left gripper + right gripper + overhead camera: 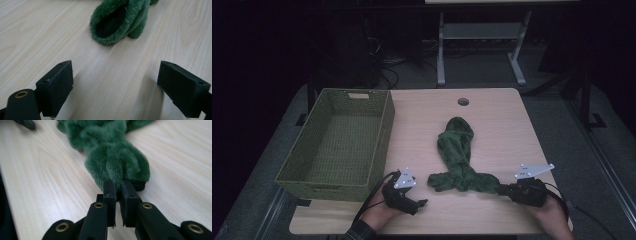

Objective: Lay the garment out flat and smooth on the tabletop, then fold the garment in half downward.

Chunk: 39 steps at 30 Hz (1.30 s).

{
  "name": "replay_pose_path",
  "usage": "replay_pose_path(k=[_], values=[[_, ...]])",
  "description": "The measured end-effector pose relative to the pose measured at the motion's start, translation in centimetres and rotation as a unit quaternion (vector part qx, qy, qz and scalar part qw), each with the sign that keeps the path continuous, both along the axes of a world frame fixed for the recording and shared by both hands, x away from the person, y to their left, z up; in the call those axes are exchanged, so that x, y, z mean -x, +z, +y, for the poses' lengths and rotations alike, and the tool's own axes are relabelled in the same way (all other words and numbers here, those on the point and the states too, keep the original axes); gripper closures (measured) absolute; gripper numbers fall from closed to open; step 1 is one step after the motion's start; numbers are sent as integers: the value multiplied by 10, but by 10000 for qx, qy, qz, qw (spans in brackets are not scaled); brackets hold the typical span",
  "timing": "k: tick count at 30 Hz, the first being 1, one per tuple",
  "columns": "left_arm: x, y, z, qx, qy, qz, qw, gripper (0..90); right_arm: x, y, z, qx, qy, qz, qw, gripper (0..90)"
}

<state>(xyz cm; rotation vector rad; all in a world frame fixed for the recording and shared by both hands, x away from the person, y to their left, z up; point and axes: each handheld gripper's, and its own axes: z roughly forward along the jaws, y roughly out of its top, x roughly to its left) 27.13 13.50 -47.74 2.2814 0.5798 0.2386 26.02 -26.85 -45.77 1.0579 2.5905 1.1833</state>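
Cloth: fuzzy green cloth (458,159) lies on the desk (492,115) right of the basket (339,142); long axis runs from far end toward the person, near end spreading sideways.
Right hand-held gripper (119,185): clenched on the cloth's right corner.
Left hand-held gripper (115,82): jaws wide apart, holding nothing, just short of the cloth's left end.

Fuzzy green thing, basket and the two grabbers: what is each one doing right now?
Fuzzy green cloth: lying crumpled on the table, one end pinched.
Basket: upright, nothing inside.
Left gripper: open, holding nothing, short of the cloth.
Right gripper: shut on the cloth's end.
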Motion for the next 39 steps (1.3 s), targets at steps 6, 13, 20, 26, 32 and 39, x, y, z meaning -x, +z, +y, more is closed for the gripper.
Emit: replay_pose_path(k=[6, 13, 20, 26, 32, 39], values=[[0, 0, 0, 5, -2, -2, 10000, 126, -5, 20, 3, -322, 129, -225, 9991, 829], [0, 0, 0, 19, 11, -2, 10000, 126, -30, 36, 20, -359, 164, -447, 9982, 834], [0, 0, 0, 4, -6, -22, 10000, 126, -60, 41, 38, -279, 31, -531, 9982, 833], [0, 0, 0, -2, 0, 4, 10000, 126, -84, 37, 56, -171, -38, -494, 9986, 825], [0, 0, 0, 2, 3, 2, 10000, 126, -102, 29, 69, -42, -130, -451, 9989, 790], [-1, 0, -1, 4, -2, 3, 10000, 126, -113, 15, 83, 165, -139, -361, 9991, 727]])
